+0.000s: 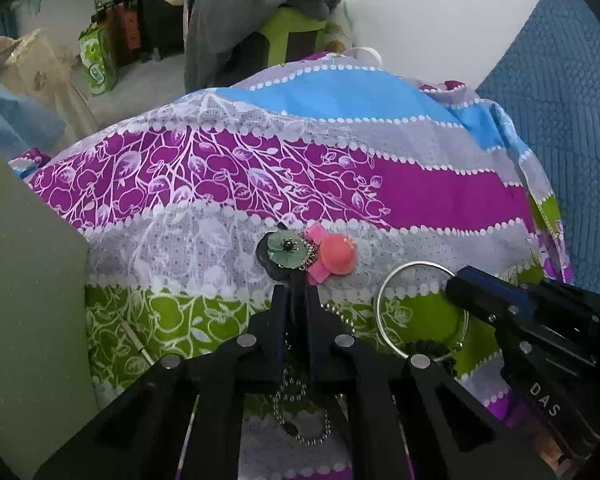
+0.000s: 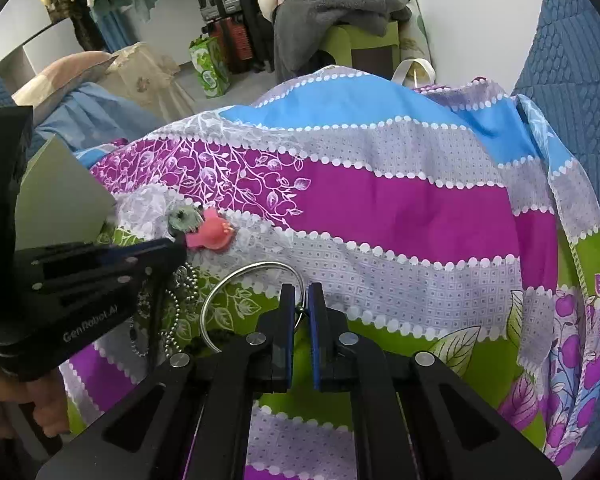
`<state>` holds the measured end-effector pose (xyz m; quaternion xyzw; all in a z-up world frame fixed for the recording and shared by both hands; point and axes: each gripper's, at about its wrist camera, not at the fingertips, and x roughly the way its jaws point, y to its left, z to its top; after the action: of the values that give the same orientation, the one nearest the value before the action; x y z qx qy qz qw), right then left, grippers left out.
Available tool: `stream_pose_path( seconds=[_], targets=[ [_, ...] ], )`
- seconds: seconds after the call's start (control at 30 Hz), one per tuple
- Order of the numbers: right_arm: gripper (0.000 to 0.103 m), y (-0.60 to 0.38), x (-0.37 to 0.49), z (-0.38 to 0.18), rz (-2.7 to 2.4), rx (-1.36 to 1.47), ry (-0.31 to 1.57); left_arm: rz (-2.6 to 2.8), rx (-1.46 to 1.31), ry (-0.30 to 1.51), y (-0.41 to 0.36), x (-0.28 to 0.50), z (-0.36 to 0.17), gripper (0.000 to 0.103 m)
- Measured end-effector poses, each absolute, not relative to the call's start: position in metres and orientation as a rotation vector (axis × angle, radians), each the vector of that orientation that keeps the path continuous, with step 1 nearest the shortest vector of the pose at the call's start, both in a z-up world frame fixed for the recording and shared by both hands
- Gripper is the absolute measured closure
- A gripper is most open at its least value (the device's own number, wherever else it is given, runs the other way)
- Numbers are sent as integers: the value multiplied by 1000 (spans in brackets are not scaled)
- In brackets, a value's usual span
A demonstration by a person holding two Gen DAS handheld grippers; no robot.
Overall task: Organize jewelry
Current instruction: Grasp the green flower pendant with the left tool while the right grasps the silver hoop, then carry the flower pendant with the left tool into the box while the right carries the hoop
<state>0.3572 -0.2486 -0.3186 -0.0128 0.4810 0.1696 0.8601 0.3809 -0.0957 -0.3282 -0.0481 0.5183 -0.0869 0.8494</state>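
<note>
Left gripper [image 1: 294, 280] fingers are closed on the flower clip [image 1: 286, 254]; right gripper [image 2: 300, 300] nearly closed around the bangle [image 2: 236, 280]. The chain [image 1: 300, 412] may snag, bangle may slip on the soft cloth [image 2: 380, 200]

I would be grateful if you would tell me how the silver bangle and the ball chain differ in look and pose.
The silver bangle is one smooth rigid hoop; the ball chain is strung from tiny beads. The bangle keeps a round open circle, while the chain lies slack in loose loops. Both are silvery metal on the patterned cloth.
</note>
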Motion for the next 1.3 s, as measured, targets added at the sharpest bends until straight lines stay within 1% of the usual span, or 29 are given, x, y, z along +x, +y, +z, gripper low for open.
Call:
stream_pose_path(
  seconds=[0.13,0.27,0.63,1.07,1.3],
  targets=[
    [98,-251,355,-318,353,8,1020,-183,-132,1103,-92,374,-323,97],
    [98,-252,350,-311,337,26,1015,-182,-189,1094,-82,364,-306,97],
    [98,-246,329,-278,325,0,1006,-194,-240,1087,-64,325,-262,97],
    [98,-241,296,-205,307,20,951,-194,-281,1034,-37,280,-184,97],
    [98,-224,292,-144,327,14,881,-192,-248,983,-21,271,-130,97]
  ],
)
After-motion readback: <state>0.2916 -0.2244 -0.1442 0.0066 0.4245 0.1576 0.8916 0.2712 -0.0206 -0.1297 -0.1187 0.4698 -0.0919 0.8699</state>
